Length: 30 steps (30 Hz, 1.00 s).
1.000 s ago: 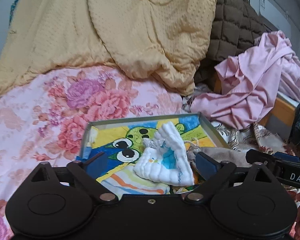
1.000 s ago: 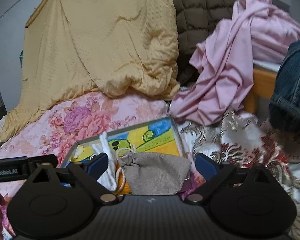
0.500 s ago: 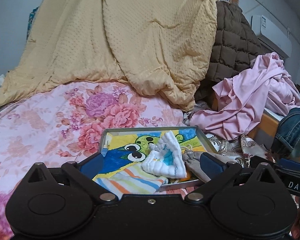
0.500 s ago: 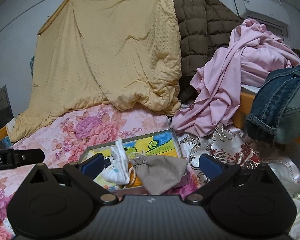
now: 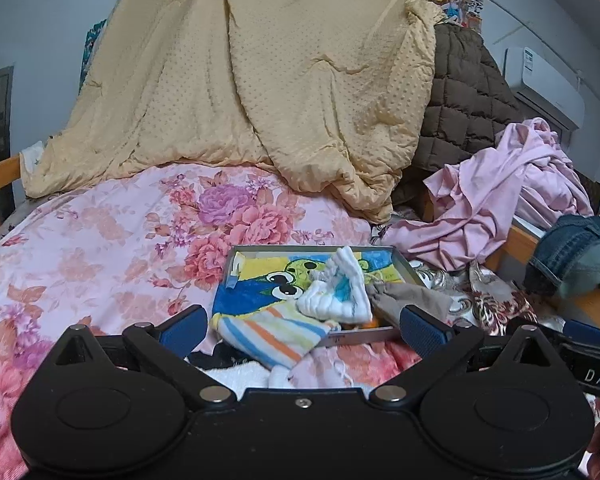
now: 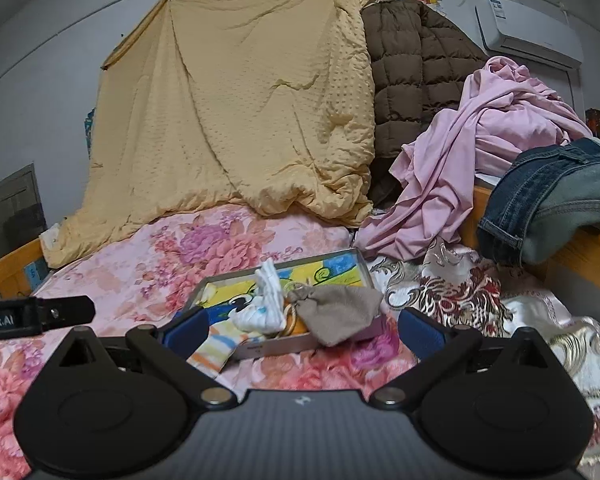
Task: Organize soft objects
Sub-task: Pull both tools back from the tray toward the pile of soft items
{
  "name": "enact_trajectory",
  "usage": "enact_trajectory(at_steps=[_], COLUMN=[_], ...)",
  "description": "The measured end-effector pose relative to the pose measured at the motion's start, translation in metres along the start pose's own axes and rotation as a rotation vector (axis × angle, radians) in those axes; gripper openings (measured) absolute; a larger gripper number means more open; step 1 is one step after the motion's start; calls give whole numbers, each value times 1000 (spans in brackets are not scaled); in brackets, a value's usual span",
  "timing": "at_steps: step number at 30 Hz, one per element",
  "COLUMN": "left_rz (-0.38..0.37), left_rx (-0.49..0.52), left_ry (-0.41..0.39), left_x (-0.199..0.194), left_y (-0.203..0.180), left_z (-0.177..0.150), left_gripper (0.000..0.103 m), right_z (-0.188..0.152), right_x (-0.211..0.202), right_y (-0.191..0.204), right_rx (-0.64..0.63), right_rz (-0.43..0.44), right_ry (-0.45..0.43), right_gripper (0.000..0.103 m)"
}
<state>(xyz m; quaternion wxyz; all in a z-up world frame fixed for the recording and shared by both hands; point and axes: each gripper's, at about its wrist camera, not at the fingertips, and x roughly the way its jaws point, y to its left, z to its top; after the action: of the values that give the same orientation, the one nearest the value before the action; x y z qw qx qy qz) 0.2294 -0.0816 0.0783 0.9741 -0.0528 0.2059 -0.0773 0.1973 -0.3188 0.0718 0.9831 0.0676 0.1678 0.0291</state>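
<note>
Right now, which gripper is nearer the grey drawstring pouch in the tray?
Right, by a small margin. The right gripper faces the grey drawstring pouch head-on, just short of it. The left gripper sits farther to the pouch's left, lined up with the striped cloth instead.

Open floral bedspread (image 5: 100, 248) lies left of the tray (image 5: 230, 266); the yellow quilt (image 5: 284, 92) blocks behind, pink clothes (image 5: 484, 208) and jeans (image 6: 548, 196) crowd its right.

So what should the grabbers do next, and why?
Probably the right gripper should tuck in the grey pouch, since it droops over the metal tray's near rim. Both grippers are open and empty; the left gripper hangs near the striped towel.
</note>
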Motion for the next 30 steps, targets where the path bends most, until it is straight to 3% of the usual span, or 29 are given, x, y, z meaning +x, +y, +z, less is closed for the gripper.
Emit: enact_trajectory(at_steps=[15,30], left_rz=[11,26], left_rx=[-18,23], left_ry=[-2,56], left_x=[-55,-60], left_y=[10,25], left_z=[-48,-76], left_gripper=[102,102], right_z=[-31,-46], right_x=[-48,-47], right_y=[13,22], right_rx=[-18,-68], right_rz=[-48,-77], right_ry=[45,148], right_gripper=[103,103])
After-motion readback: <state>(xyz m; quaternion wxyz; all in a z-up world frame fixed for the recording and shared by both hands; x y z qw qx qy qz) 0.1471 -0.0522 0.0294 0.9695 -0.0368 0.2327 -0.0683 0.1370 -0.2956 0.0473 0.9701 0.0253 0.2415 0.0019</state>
